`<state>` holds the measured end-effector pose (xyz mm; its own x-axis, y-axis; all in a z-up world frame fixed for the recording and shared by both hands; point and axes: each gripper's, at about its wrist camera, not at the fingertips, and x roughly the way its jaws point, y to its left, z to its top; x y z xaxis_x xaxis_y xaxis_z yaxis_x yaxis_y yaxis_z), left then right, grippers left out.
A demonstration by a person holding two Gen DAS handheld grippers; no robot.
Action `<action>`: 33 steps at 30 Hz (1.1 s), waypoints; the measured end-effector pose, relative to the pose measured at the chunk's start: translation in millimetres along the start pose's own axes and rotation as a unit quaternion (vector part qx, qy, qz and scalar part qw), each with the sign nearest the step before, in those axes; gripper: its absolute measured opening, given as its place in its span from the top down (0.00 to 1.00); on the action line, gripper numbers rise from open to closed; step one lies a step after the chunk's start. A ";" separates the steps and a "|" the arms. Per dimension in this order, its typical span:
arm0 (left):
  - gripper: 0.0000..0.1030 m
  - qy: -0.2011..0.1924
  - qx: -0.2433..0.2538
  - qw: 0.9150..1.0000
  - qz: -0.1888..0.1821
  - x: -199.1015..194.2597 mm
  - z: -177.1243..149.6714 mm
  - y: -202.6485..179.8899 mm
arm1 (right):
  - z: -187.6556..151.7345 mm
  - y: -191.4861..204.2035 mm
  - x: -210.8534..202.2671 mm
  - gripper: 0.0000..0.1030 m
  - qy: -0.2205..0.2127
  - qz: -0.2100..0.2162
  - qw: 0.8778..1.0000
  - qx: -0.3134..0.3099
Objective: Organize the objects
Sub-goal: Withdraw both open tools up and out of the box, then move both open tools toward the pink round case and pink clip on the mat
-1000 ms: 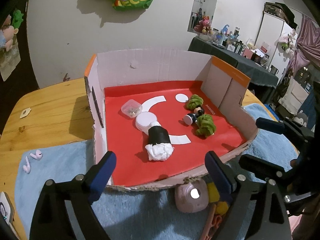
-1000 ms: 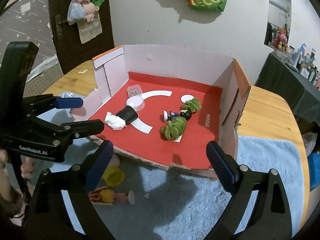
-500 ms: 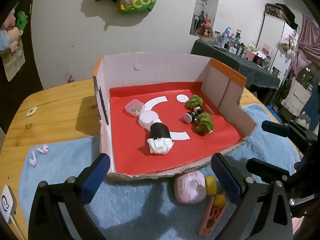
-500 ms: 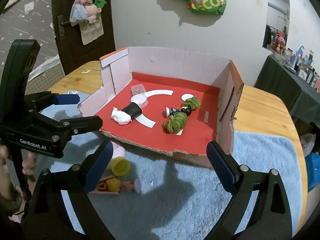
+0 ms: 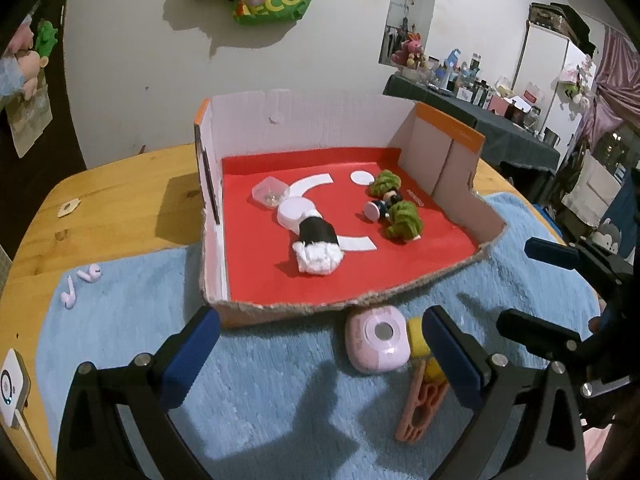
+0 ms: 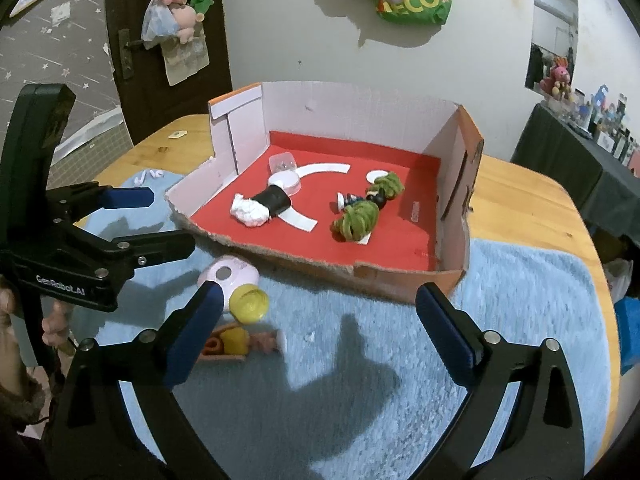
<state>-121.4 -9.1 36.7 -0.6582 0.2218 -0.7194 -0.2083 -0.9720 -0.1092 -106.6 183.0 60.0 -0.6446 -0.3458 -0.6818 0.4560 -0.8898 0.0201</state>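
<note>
A cardboard box [image 5: 304, 136] with a red floor stands on the blue towel [image 5: 132, 320]. Inside lie a black-and-white roll [image 5: 318, 246], a white lid [image 5: 294, 210], a small clear tub [image 5: 270, 192], two green fuzzy toys [image 5: 404, 222] and a tiny figure [image 5: 380, 208]. In front of the box a pink rounded case [image 5: 378, 338], a yellow cap [image 6: 250, 302] and an orange clip [image 5: 420, 408] rest on the towel. My left gripper [image 5: 320, 344] hangs open above the towel, empty. My right gripper [image 6: 320, 324] is open and empty too, beside the left gripper [image 6: 148, 220].
Two pale pink earbuds [image 5: 80, 284] lie on the towel's left part. A white device [image 5: 12, 384] sits at the wooden table's [image 5: 120, 196] left edge. The box's front wall is torn low. A dark cluttered table [image 5: 480, 120] stands behind on the right.
Both grippers have drawn back from the box, so it looks smaller. The pink case, yellow cap and orange clip have come into fuller view. The left jaws stand slightly wider.
</note>
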 end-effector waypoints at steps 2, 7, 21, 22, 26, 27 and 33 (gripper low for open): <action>0.00 0.003 0.002 1.000 -0.001 -0.1 -4.9 -2.3 | -4.1 -0.4 0.0 0.05 0.003 0.000 1.000 0.002; 0.00 0.011 0.009 1.000 -0.008 0.2 -17.6 -8.2 | -12.0 -1.3 0.2 0.05 0.009 0.002 1.000 0.005; 0.00 0.028 0.051 0.998 -0.033 -1.5 -47.3 -33.9 | -26.1 -9.5 8.3 0.05 0.029 -0.010 0.999 0.015; 0.01 0.029 0.055 0.998 -0.031 -0.9 -49.4 -36.1 | -26.7 -11.1 9.1 0.05 0.031 -0.012 0.999 0.016; 0.01 0.030 0.067 0.997 -0.034 1.7 -53.7 -43.9 | -28.1 -14.0 11.0 0.05 0.034 -0.015 0.999 0.019; 0.01 0.030 0.071 0.996 -0.034 3.0 -54.8 -46.6 | -28.2 -14.4 11.3 0.05 0.034 -0.016 0.999 0.019; 0.02 0.035 0.091 0.995 0.000 15.8 -58.3 -55.2 | -28.8 -19.4 12.6 0.05 0.037 -0.019 0.999 0.026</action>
<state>-78.1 43.6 -8.6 -0.6081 0.2097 -0.7657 -0.3395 -0.9405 0.0121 -105.9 204.5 30.0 -0.6133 -0.2899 -0.7347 0.3981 -0.9169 0.0294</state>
